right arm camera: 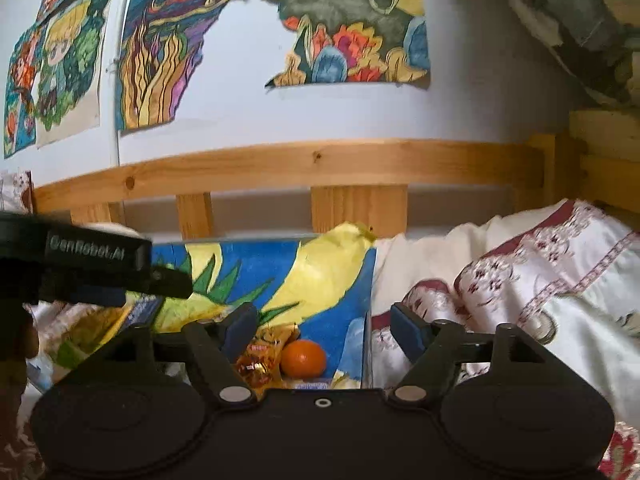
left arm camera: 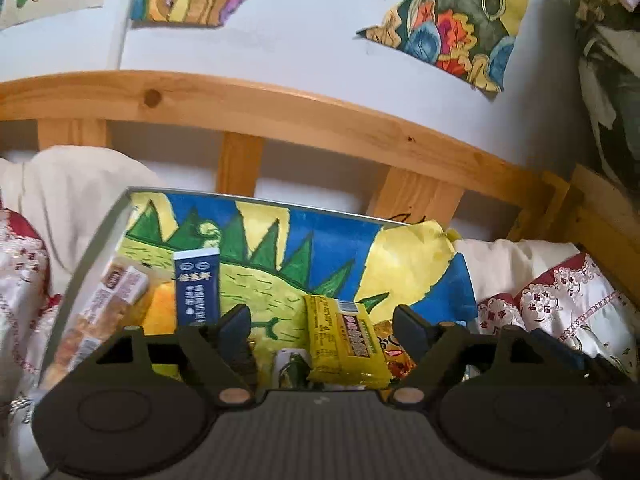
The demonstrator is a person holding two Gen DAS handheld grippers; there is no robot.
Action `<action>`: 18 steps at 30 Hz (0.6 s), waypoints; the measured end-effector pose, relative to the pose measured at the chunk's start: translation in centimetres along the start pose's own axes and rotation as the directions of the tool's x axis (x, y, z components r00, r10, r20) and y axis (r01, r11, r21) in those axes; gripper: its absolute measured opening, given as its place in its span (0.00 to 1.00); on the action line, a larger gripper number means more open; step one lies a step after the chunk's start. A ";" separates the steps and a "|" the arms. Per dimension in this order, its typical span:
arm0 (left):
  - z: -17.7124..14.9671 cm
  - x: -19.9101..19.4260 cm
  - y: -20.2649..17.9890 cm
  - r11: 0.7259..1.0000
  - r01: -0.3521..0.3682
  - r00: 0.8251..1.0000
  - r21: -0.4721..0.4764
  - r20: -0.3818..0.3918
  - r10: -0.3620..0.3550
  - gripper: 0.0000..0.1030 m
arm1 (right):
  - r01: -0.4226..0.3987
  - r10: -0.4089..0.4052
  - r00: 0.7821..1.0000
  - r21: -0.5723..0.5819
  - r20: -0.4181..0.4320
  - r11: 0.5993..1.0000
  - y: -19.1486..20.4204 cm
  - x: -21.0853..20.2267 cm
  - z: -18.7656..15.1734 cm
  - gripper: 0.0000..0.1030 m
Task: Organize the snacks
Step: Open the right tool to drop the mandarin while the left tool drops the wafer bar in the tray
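Yellow snack pack (left arm camera: 343, 342) lies between your left gripper (left arm camera: 324, 326) fingers, nearer the right one; its long axis runs away from you along the fingers, tilted slightly left at the far end. It has a brown label band with print too blurred to read. Neither pad touches it; the left jaws stand wide and hold nothing.

Just beyond your left finger (left arm camera: 234, 326) a dark blue box (left arm camera: 197, 286) stands upright with its long axis vertical, white Chinese characters on the face, not legible. Further left, a long pink-and-white wrapped pack (left arm camera: 106, 308) leans diagonally along the bin wall (left arm camera: 94, 252). A gold-orange wrapper (left arm camera: 394, 350) sits just inside your right finger.

Your right gripper (right arm camera: 324, 326) is also spread wide and empty. Between its fingers, toward the left one, lie the gold wrapper (right arm camera: 264, 354) and a tangerine (right arm camera: 303, 358), touching or nearly so, hard to tell. The bin's painted lining (right arm camera: 320, 264) shows behind them. Left gripper body (right arm camera: 86, 256) reads "GenRobot.AI".
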State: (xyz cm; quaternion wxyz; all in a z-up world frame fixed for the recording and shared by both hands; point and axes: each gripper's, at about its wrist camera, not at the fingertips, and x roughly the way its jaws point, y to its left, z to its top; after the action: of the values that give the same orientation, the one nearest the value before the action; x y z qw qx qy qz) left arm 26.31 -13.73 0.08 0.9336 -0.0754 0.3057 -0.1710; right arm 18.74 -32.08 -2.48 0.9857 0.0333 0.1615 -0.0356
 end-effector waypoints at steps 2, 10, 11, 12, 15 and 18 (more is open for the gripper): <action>0.0 -0.9 0.3 1.000 -0.006 1.000 -0.007 0.013 0.006 0.84 | 0.006 -0.006 1.000 -0.004 0.013 1.000 0.2 -0.8 0.5 0.75; -1.2 -4.9 2.5 0.997 -0.030 0.999 -0.067 0.038 0.032 0.94 | 0.053 -0.054 0.997 0.009 0.057 0.999 1.2 -4.4 2.0 0.93; -1.5 -5.4 2.7 0.997 -0.031 0.999 -0.071 0.037 0.034 0.95 | 0.052 -0.053 0.997 0.006 0.059 0.999 1.4 -4.8 2.0 0.94; -1.7 -5.9 2.9 0.997 -0.033 0.999 -0.071 0.037 0.036 0.96 | 0.052 -0.052 0.997 0.002 0.063 0.999 1.6 -5.2 2.0 0.95; -2.3 -7.1 3.3 0.997 -0.040 0.998 -0.062 0.036 0.043 0.97 | 0.052 -0.051 0.996 -0.006 0.068 0.999 2.4 -6.2 2.0 0.97; -2.7 -8.4 3.6 0.997 -0.044 0.998 -0.055 0.038 0.046 0.98 | 0.044 -0.043 0.996 -0.016 0.076 0.999 3.1 -7.1 2.1 0.98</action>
State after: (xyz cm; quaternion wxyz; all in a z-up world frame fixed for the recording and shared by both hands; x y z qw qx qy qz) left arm 19.36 -7.43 1.57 0.9407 -0.0971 0.2935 -0.1399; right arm 12.96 -28.74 1.93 0.9903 0.0197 0.1253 -0.0568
